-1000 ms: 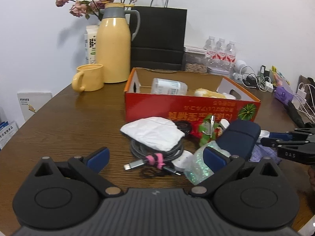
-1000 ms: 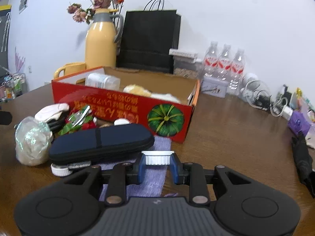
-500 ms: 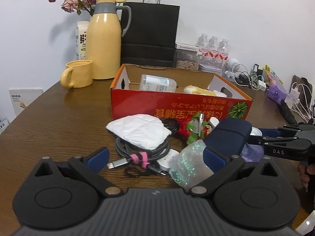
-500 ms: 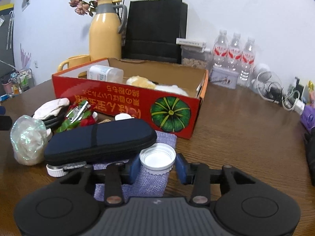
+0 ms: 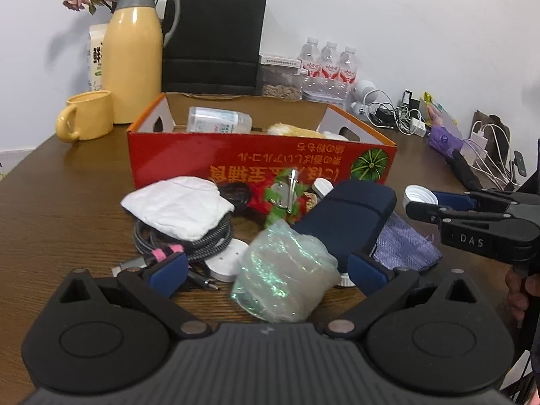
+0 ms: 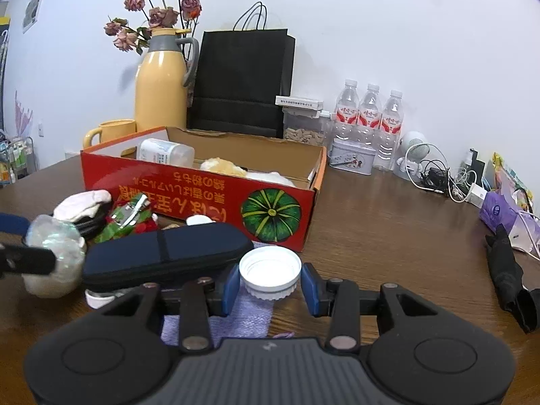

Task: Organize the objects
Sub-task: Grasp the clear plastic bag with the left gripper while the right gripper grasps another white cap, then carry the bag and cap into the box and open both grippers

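On the wooden desk (image 6: pixel 388 222) the red cardboard box (image 6: pixel 202 195) is the landmark, holding a clear bottle (image 6: pixel 165 152) laid on its side, with a yellow jug (image 6: pixel 160 84) and a black paper bag (image 6: pixel 241 81) behind it. In front of the box lie a dark blue zip case (image 5: pixel 347 216), a white cloth (image 5: pixel 179 206) over a coiled cable (image 5: pixel 202 243), and an iridescent plastic bundle (image 5: pixel 287 276). The left gripper (image 5: pixel 266 270) has wide jaws that have just been closing a little around the bundle without pressing it, while the right gripper (image 6: pixel 270 283), at the box's near right corner, holds a white cap (image 6: pixel 270 268) in narrow jaws above a purple cloth (image 6: pixel 249 314).
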Tool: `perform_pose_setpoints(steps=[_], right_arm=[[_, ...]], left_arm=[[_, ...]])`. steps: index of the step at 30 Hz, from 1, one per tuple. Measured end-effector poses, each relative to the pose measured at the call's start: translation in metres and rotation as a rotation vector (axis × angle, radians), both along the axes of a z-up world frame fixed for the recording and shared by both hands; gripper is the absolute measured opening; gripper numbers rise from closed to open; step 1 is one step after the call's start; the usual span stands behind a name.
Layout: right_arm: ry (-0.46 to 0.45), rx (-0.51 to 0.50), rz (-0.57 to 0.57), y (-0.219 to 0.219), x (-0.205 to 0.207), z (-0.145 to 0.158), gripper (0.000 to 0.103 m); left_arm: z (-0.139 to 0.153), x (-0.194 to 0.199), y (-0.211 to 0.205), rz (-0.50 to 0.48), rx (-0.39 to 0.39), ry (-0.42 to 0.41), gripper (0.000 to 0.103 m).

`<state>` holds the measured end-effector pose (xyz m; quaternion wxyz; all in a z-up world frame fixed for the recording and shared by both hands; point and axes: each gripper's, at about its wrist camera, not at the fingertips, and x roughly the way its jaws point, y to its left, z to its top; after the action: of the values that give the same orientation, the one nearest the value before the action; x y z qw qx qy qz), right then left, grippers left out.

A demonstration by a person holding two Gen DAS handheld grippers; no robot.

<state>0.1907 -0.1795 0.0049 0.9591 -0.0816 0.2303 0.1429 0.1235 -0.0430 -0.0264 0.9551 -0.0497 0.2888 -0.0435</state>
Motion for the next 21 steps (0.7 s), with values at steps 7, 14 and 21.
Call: perform_pose_setpoints(steps=[7, 14, 21], right_arm=[[-0.024, 0.011, 0.035, 0.009, -0.011, 0.008, 0.038], [-0.049, 0.019, 0.052, 0.015, -0.016, 0.016, 0.038], [-0.083, 0.033, 0.066, 0.023, -0.009, 0.029, 0.038]], left_arm=[[-0.002, -0.004, 0.002, -0.047, -0.029, -0.016, 0.041], [0.011, -0.009, 0.007, -0.027, -0.030, -0.068, 0.039], [0.041, 0.001, 0.009, -0.022, -0.005, -0.160, 0.039]])
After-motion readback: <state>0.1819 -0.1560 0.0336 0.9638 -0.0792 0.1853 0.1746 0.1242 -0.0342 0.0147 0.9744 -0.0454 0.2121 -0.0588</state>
